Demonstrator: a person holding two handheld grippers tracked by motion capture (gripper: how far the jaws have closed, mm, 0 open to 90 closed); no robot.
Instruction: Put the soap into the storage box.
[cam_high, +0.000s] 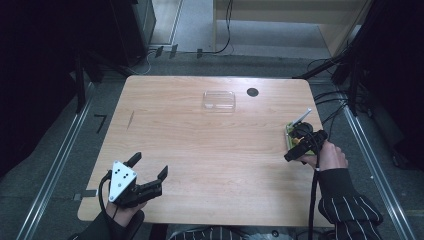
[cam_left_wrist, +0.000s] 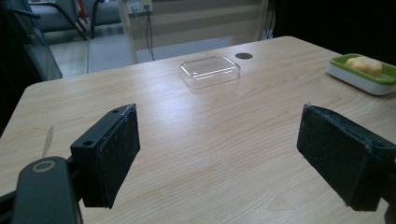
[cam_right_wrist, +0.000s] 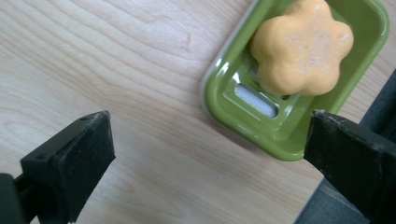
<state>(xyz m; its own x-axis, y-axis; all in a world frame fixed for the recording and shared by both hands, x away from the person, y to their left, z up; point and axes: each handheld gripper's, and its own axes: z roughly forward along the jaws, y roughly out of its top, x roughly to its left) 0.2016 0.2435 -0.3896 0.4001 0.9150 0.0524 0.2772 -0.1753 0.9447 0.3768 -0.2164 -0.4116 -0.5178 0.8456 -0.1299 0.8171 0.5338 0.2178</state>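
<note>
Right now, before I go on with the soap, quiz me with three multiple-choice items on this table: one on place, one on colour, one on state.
1. Where does the soap dish stand?
A. by the table's right edge
B. at the table's middle
C. by its left edge

2. What colour is the flower-shaped soap?
A. blue
B. orange
C. white

3. How do the jaws of the right hand-held gripper stand?
A. shut on the soap
B. shut on nothing
C. open, nothing between them

Key: 1 A, the high view shows it at the right edge. 2 B, orange against the green dish. 3 C, the right gripper view shows bare wood between the pads.
</note>
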